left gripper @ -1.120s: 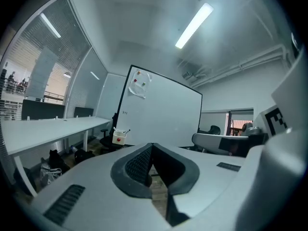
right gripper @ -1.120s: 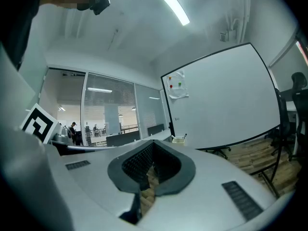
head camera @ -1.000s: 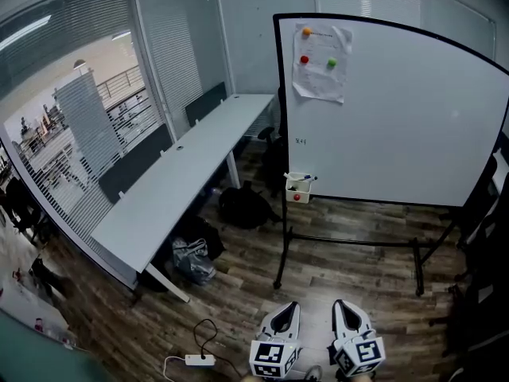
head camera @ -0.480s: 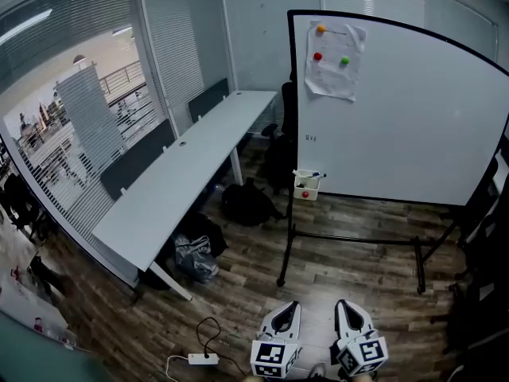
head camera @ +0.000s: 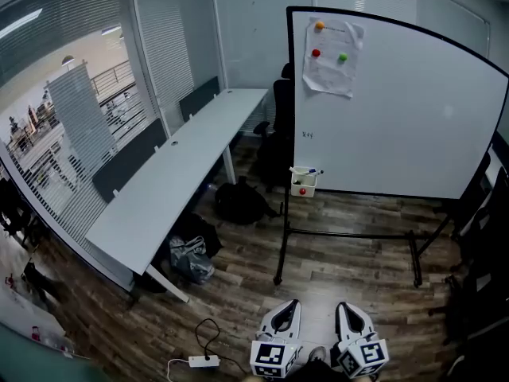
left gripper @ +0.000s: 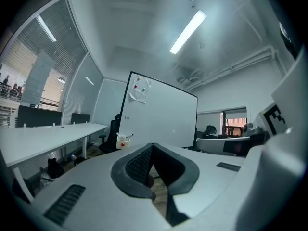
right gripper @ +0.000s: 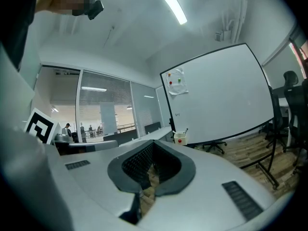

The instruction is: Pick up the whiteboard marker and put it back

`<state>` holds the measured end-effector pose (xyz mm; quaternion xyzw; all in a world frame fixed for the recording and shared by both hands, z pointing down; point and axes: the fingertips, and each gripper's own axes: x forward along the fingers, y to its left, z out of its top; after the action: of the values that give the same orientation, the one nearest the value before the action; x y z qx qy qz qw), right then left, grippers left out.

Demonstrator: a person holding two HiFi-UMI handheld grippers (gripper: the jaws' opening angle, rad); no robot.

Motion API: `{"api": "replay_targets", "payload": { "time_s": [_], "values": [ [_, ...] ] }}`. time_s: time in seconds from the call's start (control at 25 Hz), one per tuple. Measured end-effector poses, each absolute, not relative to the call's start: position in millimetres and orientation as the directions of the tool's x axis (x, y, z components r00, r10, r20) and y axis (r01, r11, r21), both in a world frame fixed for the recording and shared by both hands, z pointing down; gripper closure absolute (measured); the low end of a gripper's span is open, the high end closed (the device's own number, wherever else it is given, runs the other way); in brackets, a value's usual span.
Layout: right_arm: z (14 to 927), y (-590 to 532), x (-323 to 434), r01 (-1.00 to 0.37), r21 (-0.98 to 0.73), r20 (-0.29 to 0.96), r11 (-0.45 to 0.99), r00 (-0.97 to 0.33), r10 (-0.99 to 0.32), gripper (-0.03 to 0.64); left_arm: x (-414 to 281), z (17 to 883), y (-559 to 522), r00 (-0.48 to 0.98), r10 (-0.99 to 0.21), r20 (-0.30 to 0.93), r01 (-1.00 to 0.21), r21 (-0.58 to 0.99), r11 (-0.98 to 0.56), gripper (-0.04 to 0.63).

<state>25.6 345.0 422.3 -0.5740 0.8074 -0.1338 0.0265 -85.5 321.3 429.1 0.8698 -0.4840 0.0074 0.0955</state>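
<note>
Two hand-held grippers are showing at the bottom edge of the head view, side by side above the wooden floor: the left hand-held gripper and the right hand-held gripper, both pointing roughly level toward the whiteboard. Each one's own view is showing its jaws closed together at the tips with nothing between them, so both are carrying nothing. The whiteboard marker is standing tilted in a small white box with a red dot on its front, which is hanging at the lower left corner of the whiteboard. That box is sitting well apart from both hand-held grippers, far ahead of them across open floor, and in the head view it is lining up roughly above the gap between the two. In the left gripper view the box is appearing to the left of the jaws, small and distant; in the right gripper view it is appearing just right of the jaw tips, again far off. A sheet of paper is being held near the whiteboard's top left by coloured magnets. A long white worktop is running along the glass wall at the left, with a black bag lying on the floor beside it.
</note>
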Motion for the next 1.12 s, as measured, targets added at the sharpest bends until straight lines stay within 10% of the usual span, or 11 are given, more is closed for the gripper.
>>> {"api": "replay_targets", "payload": {
  "time_s": [1.12],
  "values": [
    [427.2,198.5,110.5,-0.902,-0.211,0.093,0.377,-0.403,-0.911,0.604,13.5,433.2,186.2,0.514,-0.851,0.111,-0.855,0.139,-0.499,0.589]
  ]
}}
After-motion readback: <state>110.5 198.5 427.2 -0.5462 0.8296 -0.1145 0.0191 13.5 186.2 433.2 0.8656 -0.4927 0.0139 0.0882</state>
